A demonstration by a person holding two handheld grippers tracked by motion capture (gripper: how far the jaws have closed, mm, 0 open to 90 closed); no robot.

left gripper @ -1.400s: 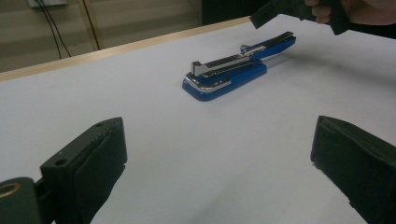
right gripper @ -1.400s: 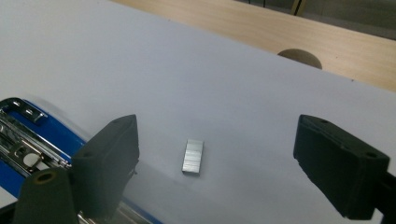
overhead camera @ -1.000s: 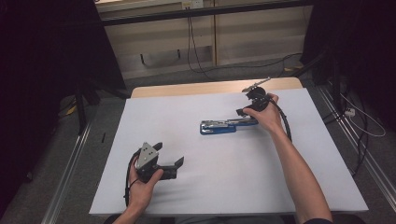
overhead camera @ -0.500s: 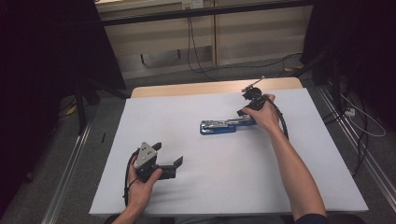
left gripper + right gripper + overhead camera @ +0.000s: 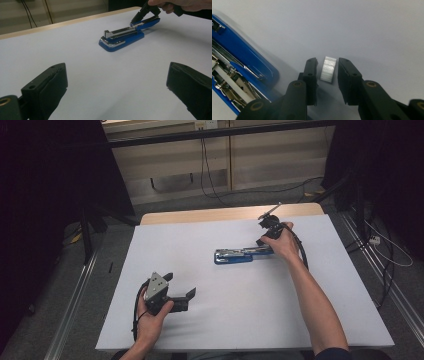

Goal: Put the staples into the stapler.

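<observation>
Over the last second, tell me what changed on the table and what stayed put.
The right gripper has just been closing its jaws around the strip of staples lying on the white table; a gap shows on each side, so it is not yet pinched. The blue stapler, lying open, and the open left gripper kept their places.

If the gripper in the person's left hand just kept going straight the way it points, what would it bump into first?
Probably the blue stapler, which lies open on the white table ahead of the left gripper. The jaws stand wide apart with bare tabletop before it; depth is hard to judge.
</observation>
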